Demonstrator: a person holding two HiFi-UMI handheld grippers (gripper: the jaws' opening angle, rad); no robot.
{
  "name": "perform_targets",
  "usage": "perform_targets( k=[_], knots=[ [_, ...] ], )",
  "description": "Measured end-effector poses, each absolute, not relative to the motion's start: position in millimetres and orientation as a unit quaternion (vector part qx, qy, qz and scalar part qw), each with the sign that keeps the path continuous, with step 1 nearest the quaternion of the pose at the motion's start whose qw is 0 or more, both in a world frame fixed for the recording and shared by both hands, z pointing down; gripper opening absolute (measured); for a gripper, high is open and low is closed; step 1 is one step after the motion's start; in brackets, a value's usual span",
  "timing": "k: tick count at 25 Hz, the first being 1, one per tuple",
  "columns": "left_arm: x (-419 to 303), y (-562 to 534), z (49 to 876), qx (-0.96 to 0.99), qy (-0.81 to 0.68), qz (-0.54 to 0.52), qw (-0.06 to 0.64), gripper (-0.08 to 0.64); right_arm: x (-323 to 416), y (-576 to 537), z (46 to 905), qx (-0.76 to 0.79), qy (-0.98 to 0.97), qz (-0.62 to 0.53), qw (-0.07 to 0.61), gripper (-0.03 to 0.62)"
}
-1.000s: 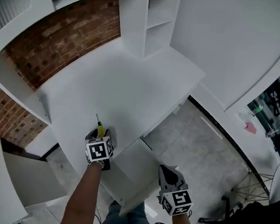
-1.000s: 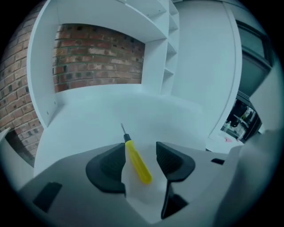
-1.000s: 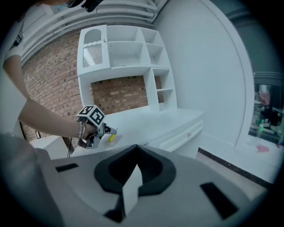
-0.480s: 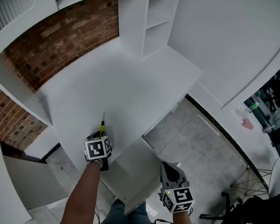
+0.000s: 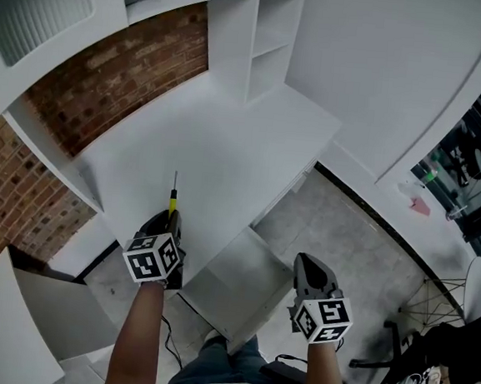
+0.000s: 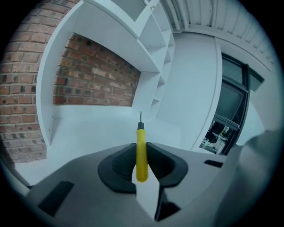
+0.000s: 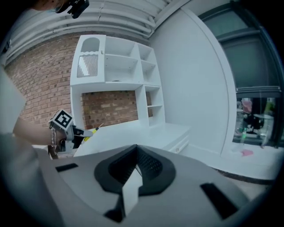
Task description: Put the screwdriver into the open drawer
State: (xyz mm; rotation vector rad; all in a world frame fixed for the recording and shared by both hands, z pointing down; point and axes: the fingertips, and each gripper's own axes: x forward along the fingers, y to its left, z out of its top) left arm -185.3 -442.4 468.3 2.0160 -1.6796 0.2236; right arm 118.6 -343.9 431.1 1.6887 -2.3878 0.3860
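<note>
At lower left the left gripper (image 5: pixel 171 223) is pinching the slim yellow-handled screwdriver (image 5: pixel 173 199) (thin metal shaft pointing up-frame) over the smooth white desk (image 5: pixel 227 152), while the right gripper (image 5: pixel 309 270) is hanging closed and empty.

White desk (image 5: pixel 229 136) with open drawer (image 5: pixel 237 283), brick wall (image 5: pixel 117 76) behind, white shelf unit (image 5: pixel 274 44) on its far end

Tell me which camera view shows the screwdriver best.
The left gripper view: the screwdriver sits dead centre, yellow handle clamped in the left claw, tip forward. The head view shows it small; the right gripper view, only a distant sliver.
</note>
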Motion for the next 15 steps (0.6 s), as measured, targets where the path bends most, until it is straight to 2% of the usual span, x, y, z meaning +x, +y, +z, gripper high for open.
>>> perform_targets(
  k=[6,15],
  knots=[
    [-158.1,-423.8,455.4,0.78,-0.578,0.077,0.225,0.083,122.3,-322.6,426.9,0.594,-0.79,0.13,0.086,0.011],
    [-55.0,-391.3,488.3,0.848,-0.464,0.127,0.221,0.083,157.2,-275.6,444.2,0.645,-0.744,0.147,0.091,0.011]
  ],
)
